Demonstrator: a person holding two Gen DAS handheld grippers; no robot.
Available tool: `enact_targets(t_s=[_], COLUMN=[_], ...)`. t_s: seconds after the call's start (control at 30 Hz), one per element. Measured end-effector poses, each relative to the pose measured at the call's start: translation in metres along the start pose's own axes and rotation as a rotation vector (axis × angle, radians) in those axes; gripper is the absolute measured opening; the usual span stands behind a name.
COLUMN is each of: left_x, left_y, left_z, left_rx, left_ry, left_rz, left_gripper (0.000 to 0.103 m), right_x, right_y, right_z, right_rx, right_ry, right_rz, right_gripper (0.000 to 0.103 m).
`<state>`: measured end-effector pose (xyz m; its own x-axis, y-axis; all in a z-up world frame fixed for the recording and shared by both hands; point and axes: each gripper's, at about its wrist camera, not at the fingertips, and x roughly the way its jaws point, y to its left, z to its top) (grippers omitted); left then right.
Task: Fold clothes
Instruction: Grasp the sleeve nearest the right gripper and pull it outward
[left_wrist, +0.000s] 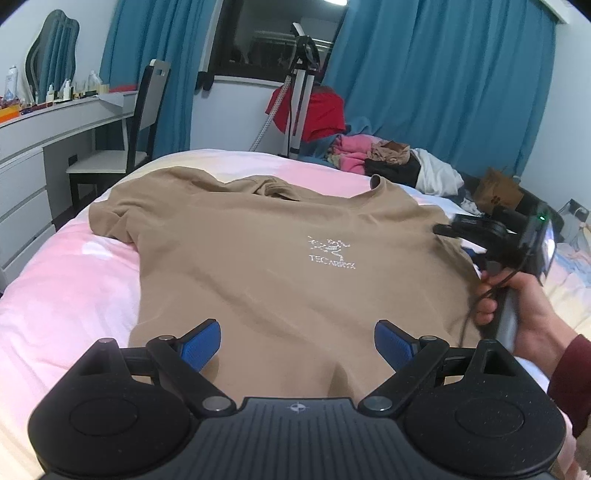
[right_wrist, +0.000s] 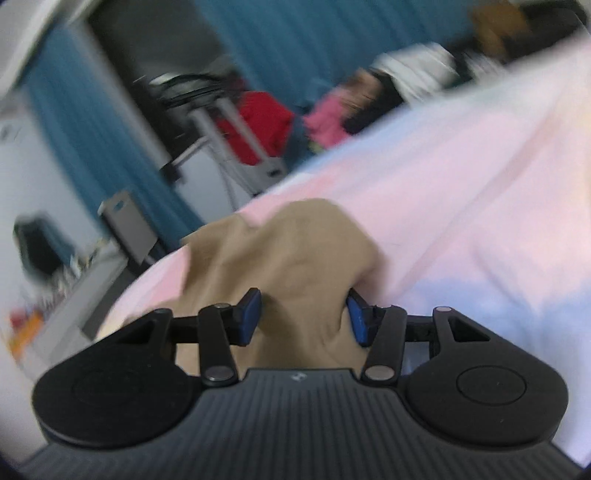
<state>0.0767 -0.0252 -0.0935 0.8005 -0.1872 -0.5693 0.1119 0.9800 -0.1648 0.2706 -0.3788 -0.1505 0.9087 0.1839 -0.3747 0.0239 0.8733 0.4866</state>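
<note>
Tan T-shirt (left_wrist: 280, 266): spread on pink bedsheet (left_wrist: 59, 288), white logo up, collar at far end. Left gripper (left_wrist: 297, 345): blue pads wide apart, hovering over near hem, holding nothing. Right gripper (right_wrist: 304, 314): at shirt's right edge, pads set apart with tan cloth bunched between them; blur prevents telling whether they pinch it. Clothes pile (left_wrist: 388, 158): beyond bed, before blue curtains (left_wrist: 443, 85).

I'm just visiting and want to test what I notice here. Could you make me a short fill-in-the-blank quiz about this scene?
1. The T-shirt spread on the bed is ____ in colour.
2. The left tongs have pads coloured ____.
3. The left tongs' jaws stand ____ over the shirt's hem.
4. The curtains are ____.

Missing words: tan; blue; open; blue
</note>
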Motion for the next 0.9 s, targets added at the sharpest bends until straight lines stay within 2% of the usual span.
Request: enact_targets(t_s=[0.1,0.2,0.37,0.4,0.5,0.57,0.63,0.77,0.83,0.9], left_x=[-0.001,-0.004,-0.008,-0.008,-0.007,-0.006,-0.005,0.002,0.005,0.009], left_y=[-0.001,-0.002,0.002,0.003,0.005,0.005,0.005,0.005,0.006,0.006], left_z=[-0.001,-0.002,-0.001,-0.001,-0.001,-0.001,-0.002,-0.003,-0.004,-0.005], left_rx=[0.022,0.033,0.019,0.014,0.0,-0.005,-0.008,-0.019,-0.028,-0.035], left_ry=[-0.005,-0.013,-0.023,-0.022,-0.018,-0.014,-0.007,0.015,0.027,0.035], left_rz=[-0.002,0.002,0.0,0.0,-0.006,-0.013,-0.022,-0.039,-0.047,-0.046], left_gripper=[0.092,0.092,0.092,0.092,0.092,0.092,0.092,0.092,0.092,0.092], right_x=[0.006,0.009,-0.003,-0.006,-0.014,-0.019,-0.025,-0.03,-0.028,-0.021], right_y=[0.03,0.049,0.086,0.086,0.066,0.04,0.011,-0.034,-0.052,-0.069], right_z=[-0.014,-0.028,-0.044,-0.043,-0.03,-0.015,-0.004,0.007,0.005,-0.002], right_rx=[-0.116,-0.174,-0.397,-0.394,-0.244,-0.059,0.119,0.313,0.381,0.471], right_ry=[0.052,0.096,0.118,0.116,0.089,0.045,-0.014,-0.061,-0.05,-0.019], right_rz=[0.054,0.095,0.146,0.17,0.268,0.317,0.319,0.211,0.131,0.101], right_gripper=[0.052,0.052,0.053,0.053,0.053,0.053,0.053,0.052,0.051,0.051])
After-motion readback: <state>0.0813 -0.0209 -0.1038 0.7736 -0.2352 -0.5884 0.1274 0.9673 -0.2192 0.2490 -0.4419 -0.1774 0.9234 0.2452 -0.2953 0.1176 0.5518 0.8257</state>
